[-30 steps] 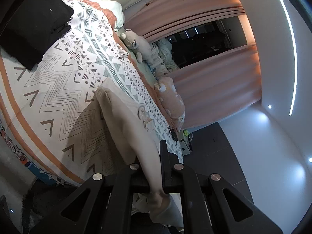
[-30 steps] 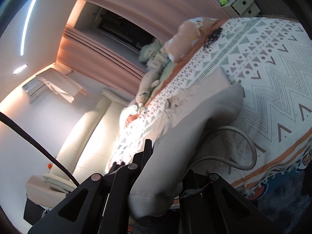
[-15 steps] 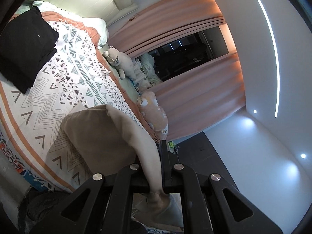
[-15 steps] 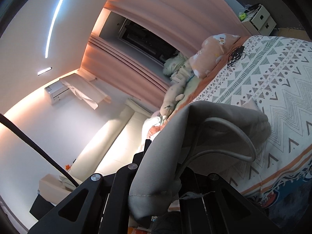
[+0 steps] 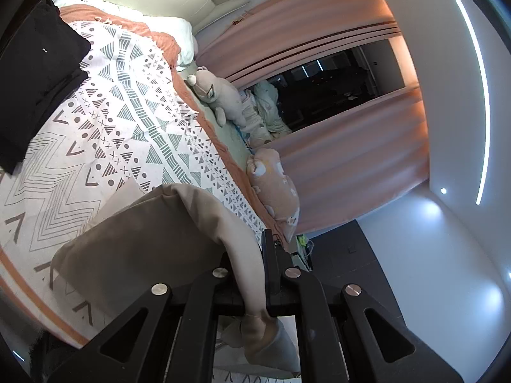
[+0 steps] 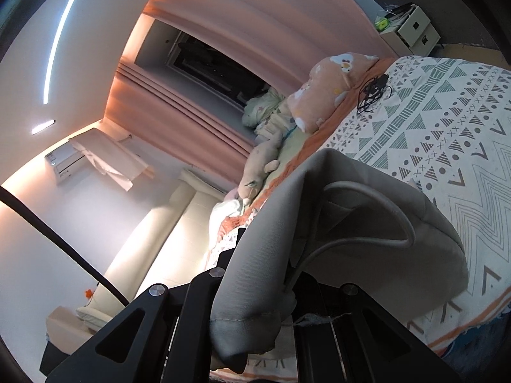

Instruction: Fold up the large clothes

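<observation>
A beige hooded garment [image 5: 153, 242] hangs doubled over above the patterned bedspread [image 5: 127, 118]. My left gripper [image 5: 252, 255] is shut on one edge of it, and the cloth runs between the jaws and out below them. In the right wrist view the same garment [image 6: 367, 242] billows over my right gripper [image 6: 265, 255], which is shut on another edge. Its drawstring [image 6: 396, 217] loops across the fabric. The right gripper's fingertips are mostly hidden by the cloth.
A folded black garment [image 5: 35, 73] lies at the far left of the bed. Plush toys [image 5: 274, 185] and pillows line the bed's far side by pink curtains [image 5: 345, 146]. A black cable [image 6: 372, 91] lies near the bed's edge. A nightstand [image 6: 412, 30] stands beyond.
Both grippers have risen and pulled back, lifting the garment off the bedspread. It went from a flat strip on the bed to a raised, folded-over sheet.
</observation>
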Tool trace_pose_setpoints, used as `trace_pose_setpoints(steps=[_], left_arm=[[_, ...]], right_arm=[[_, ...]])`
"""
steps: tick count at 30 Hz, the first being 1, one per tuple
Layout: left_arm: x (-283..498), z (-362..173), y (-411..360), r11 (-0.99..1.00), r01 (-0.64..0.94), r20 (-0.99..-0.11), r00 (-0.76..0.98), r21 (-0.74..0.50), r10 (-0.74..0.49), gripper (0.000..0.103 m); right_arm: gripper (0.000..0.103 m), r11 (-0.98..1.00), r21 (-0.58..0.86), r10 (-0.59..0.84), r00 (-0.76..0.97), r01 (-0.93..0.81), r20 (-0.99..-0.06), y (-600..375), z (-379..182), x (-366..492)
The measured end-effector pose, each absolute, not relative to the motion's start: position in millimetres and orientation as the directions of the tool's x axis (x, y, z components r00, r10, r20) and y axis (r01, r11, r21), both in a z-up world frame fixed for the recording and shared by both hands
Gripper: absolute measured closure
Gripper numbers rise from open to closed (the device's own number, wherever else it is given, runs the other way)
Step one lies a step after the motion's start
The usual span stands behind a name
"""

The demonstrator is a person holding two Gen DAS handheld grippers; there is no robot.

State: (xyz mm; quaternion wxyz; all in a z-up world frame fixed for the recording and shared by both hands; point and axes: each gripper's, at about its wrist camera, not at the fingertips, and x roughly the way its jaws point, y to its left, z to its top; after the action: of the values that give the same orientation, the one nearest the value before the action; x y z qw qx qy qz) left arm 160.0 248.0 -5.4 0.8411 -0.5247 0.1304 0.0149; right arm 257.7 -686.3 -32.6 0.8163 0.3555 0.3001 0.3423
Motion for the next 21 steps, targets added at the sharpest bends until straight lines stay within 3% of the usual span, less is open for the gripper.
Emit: trace_pose_setpoints(steps=[10,21], left_arm=[[241.9,-37.9,268.8,0.425,-0.284,-0.356,0.929,-0.859,-0.1,0.095],[317.0,-109.6,288.6,0.348,-0.444,-0.511,0.85,-0.826,-0.129,0.095]], right_arm=[[0.1,0.544,0.804,0.744,0.581,-0.241,-0.329,-636.3,-48.1,330.1],[0.096,0.588,0.804,0.704,0.544,-0.087,-0.456,-589.4,-93.9,389.6]])
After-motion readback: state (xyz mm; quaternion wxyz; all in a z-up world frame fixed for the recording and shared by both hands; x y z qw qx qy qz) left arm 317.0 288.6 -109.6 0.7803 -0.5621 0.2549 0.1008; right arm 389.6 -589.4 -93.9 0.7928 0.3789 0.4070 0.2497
